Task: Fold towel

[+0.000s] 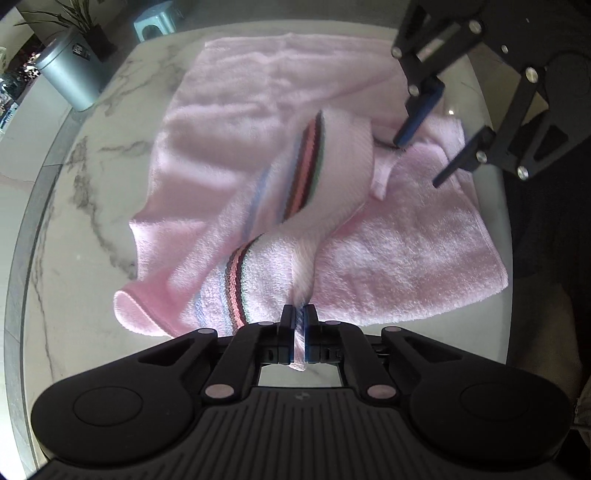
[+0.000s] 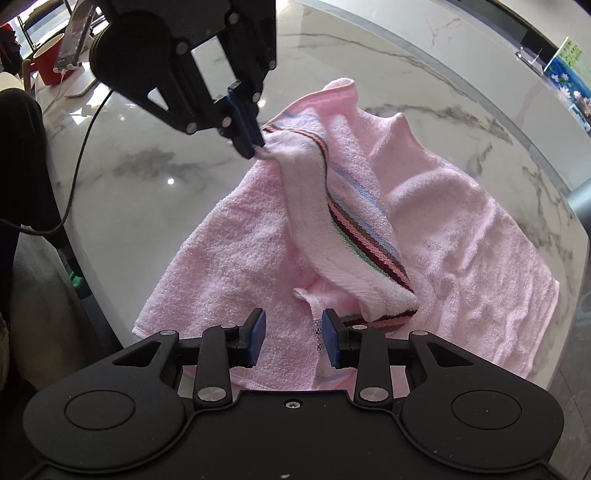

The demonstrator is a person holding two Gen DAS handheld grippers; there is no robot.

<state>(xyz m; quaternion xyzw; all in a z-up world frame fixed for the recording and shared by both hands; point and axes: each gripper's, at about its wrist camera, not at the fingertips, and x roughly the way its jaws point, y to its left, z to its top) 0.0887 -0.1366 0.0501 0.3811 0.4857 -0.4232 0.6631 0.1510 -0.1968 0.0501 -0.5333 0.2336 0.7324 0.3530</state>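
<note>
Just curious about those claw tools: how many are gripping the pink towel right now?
1. The left gripper is shut on the towel by its striped edge, lifting it. The right gripper hangs open over a towel corner, its pads apart, gripping nothing.

One towel lies on one bench. Two grippers show: left and right, two fingers each. One tin, one stool, one plant, one red cup, one cable.
</note>
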